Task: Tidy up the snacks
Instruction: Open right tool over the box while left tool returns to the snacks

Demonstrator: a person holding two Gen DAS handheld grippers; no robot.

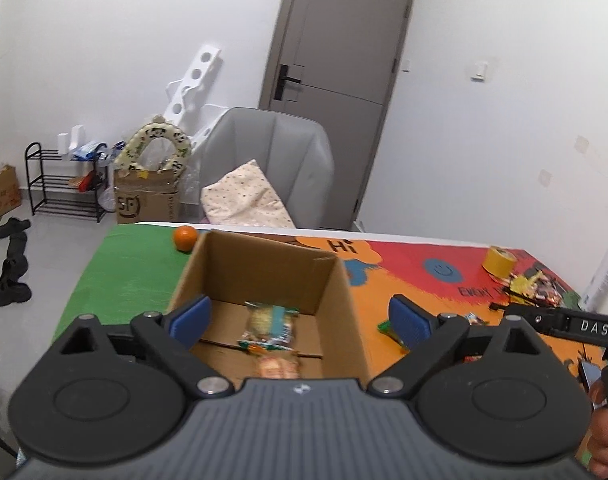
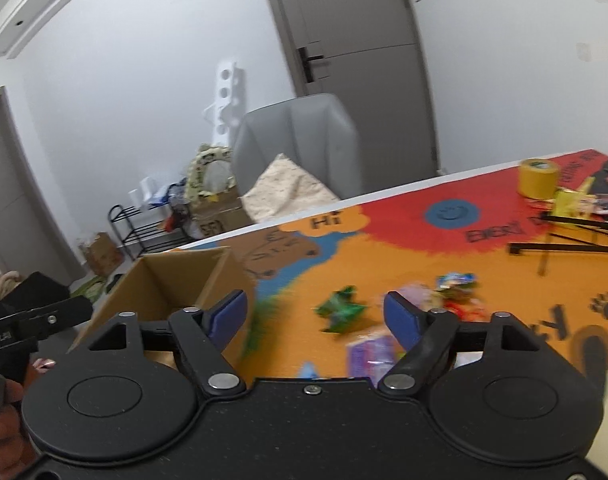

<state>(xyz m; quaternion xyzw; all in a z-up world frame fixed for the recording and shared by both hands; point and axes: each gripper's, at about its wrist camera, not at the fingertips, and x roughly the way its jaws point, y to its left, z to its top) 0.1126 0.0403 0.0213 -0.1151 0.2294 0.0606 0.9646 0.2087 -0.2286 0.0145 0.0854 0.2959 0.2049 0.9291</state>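
Colourful bench (image 2: 384, 248) | box (image 1: 263, 276) took sorted snacks (image 1: 268, 322) | left tongs (image 1: 299, 320) spread, empty | right tongs (image 2: 316, 316) spread toward loose packets (image 2: 340, 310)

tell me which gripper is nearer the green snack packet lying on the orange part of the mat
Right. The right gripper is open directly in front of the green snack packet; the left gripper is open over the cardboard box, off to one side.
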